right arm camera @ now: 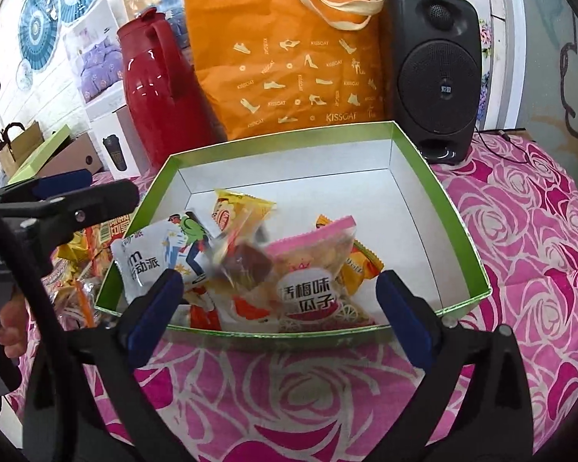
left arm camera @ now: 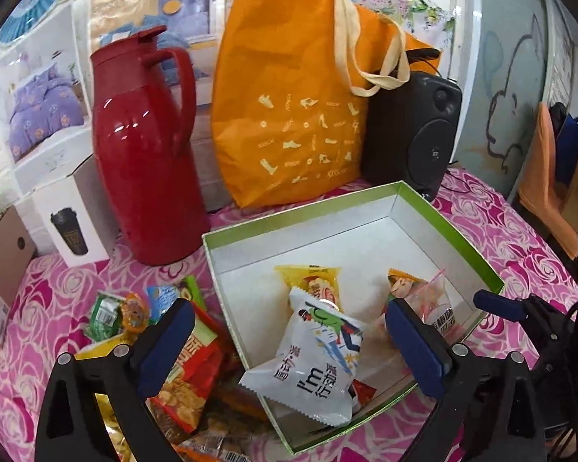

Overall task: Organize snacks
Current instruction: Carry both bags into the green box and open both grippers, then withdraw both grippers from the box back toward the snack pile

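Note:
A shallow box (left arm camera: pixel 366 196) (right arm camera: pixel 289 131) with a green rim and white inside sits on the pink cloth. Several snack packets lie in it. A white packet (left arm camera: pixel 308 358) (right arm camera: pixel 150 261) leans on the box's left wall, between the fingers of my left gripper (left arm camera: pixel 291 346); the pads stand wide and clear of it. A pink-topped packet (right arm camera: pixel 312 269) lies on the others in front of my right gripper (right arm camera: pixel 279 312), also wide open and untouched. A yellow packet (left arm camera: pixel 312 277) (right arm camera: pixel 239 211) lies further in. A pile of loose snacks (left arm camera: pixel 196 369) lies left of the box.
Behind the box stand a red thermos jug (left arm camera: pixel 142 154), an orange tote bag (left arm camera: pixel 289 115) and a black speaker (left arm camera: pixel 416 134). A white cup carton (left arm camera: pixel 73 223) and a brown carton (left arm camera: pixel 0 261) sit at the left. The rose-patterned cloth (right arm camera: pixel 520 231) stretches to the right.

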Motion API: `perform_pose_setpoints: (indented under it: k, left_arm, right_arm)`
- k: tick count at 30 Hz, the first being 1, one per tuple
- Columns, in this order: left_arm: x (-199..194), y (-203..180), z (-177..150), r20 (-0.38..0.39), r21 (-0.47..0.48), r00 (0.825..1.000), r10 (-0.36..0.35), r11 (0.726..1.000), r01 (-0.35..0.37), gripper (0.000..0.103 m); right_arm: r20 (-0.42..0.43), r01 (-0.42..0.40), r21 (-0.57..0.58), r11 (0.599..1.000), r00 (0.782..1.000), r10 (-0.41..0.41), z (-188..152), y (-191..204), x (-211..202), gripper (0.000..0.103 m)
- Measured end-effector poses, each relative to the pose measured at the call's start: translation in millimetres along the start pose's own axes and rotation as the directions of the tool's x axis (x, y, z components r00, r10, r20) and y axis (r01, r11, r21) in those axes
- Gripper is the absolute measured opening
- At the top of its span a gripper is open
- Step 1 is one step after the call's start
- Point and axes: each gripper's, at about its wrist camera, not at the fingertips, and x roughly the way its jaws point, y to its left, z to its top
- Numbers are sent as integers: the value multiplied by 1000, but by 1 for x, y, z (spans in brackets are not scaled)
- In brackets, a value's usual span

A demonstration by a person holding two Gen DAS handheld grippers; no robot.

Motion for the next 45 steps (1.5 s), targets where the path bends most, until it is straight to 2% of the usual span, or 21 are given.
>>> perform_pose_setpoints:
  k: [3,8,15,20,25,29,32,35,41,44,45]
  left_arm:
    - [-1,4,-3,-20,-19,1000,18,1000,-18,101]
    - [-12,6,-10,-14,3,997,78,997,-78,101]
    - [-45,16,-20,20,-21,996,86,996,-85,101]
    - [-68,30,-33,37,-25,995,90,996,-89,101]
    - [-89,58,-57,46,-60,991,122,991,-119,101]
    - [-104,98,-85,43,-139,988,149,980,-142,101]
    - [-110,136,-111,11,-200,978,207,959,-200,101]
    - [-112,165,-132,-27,-236,967,252,939,-252,101]
    - [-114,193,-158,-49,-273,971,233,932,-238,101]
    - [-115,202,-161,-58,-282,967,249,925,-255,101]
    - [-115,204,-161,-59,-282,966,252,924,-258,101]
  right_arm:
    - [8,2,6,1000,1000,-2,-1,4,-6,102]
    - [34,-1,9,1000,999,1,-2,12,-21,102]
    - [69,-17,-42,999,997,20,-4,41,-41,102]
    - [97,-69,-70,995,992,76,-11,71,-51,102]
    - [80,-140,-72,988,986,146,-20,103,-49,102]
    - [27,-213,-144,966,975,219,-30,140,-40,102]
    - [-31,-256,-192,947,967,255,-39,168,-24,102]
    - [-79,-266,-230,936,964,255,-48,191,-7,102]
    - [-147,-329,-231,916,942,301,-52,225,17,102]
    - [-176,-296,-231,927,950,260,-53,239,34,96]
    - [-181,-289,-217,932,951,252,-53,240,40,86]
